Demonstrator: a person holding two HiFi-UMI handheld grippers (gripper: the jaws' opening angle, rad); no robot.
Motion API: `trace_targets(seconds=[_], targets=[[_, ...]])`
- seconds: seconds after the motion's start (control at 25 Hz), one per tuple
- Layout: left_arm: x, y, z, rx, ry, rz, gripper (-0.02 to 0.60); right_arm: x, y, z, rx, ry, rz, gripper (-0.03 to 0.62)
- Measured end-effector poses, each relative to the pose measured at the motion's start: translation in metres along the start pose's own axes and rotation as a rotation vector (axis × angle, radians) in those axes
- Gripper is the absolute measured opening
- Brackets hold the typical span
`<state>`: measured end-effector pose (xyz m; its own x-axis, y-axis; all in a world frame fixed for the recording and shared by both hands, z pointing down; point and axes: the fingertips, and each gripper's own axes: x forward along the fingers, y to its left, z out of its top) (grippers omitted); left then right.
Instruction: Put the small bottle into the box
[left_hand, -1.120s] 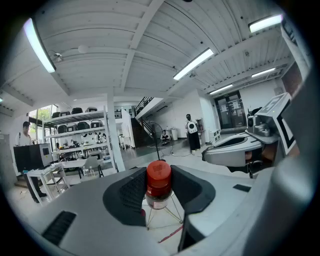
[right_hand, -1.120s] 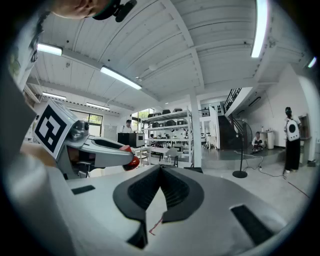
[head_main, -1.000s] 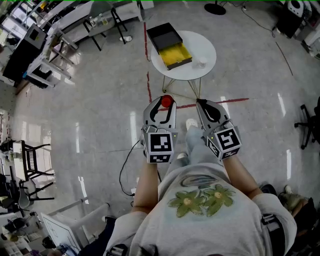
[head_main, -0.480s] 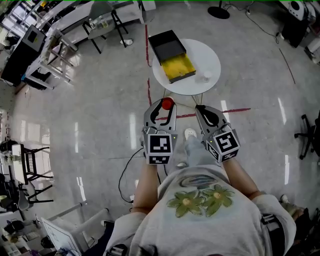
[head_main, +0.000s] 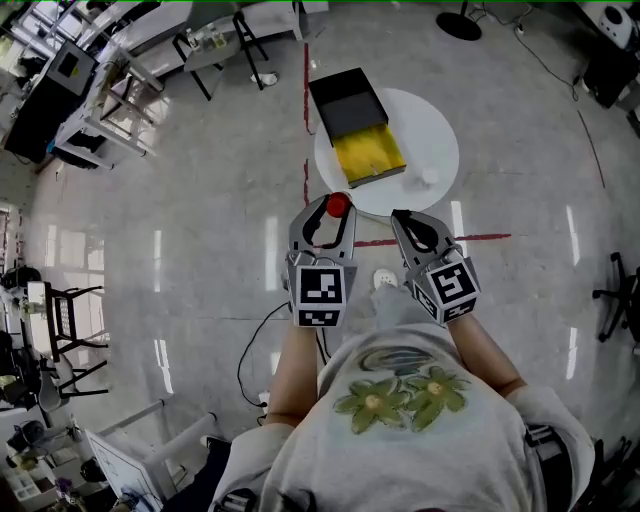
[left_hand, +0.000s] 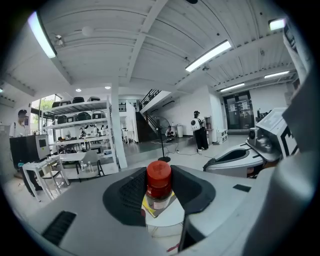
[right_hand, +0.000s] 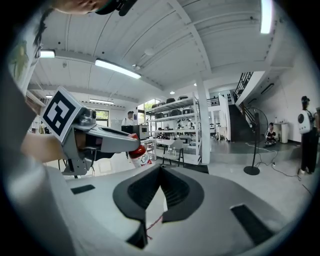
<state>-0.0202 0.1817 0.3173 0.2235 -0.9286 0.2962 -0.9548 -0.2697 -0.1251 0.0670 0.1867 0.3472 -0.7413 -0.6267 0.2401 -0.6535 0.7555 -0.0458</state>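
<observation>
The left gripper (head_main: 333, 212) clasped a small red-capped bottle (left_hand: 159, 181); the right gripper (right_hand: 160, 172) had its jaws pressed together, empty.

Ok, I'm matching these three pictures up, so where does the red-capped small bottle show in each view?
Head view: small bottle just above centre, red cap up, at the tips of the left hand-held gripper.
Left gripper view: small bottle at bottom centre, clamped between the jaws.
Right gripper view: small bottle left of centre, low.
Shared landmark: the left hand-held gripper holding it.
</observation>
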Motion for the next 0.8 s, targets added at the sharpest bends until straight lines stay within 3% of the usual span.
trace_targets(seconds=[0.44, 0.8], targets=[[0.085, 0.022, 0.006, -0.009, 0.040, 0.022, 0.149, 0.058, -0.067, 0.007, -0.001, 0.018, 0.047, 0.005], [0.124, 0.029, -0.001, -0.029, 0.079, 0.055, 0.149, 0.079, -0.102, 0.003, 0.001, 0.029, 0.082, 0.005]])
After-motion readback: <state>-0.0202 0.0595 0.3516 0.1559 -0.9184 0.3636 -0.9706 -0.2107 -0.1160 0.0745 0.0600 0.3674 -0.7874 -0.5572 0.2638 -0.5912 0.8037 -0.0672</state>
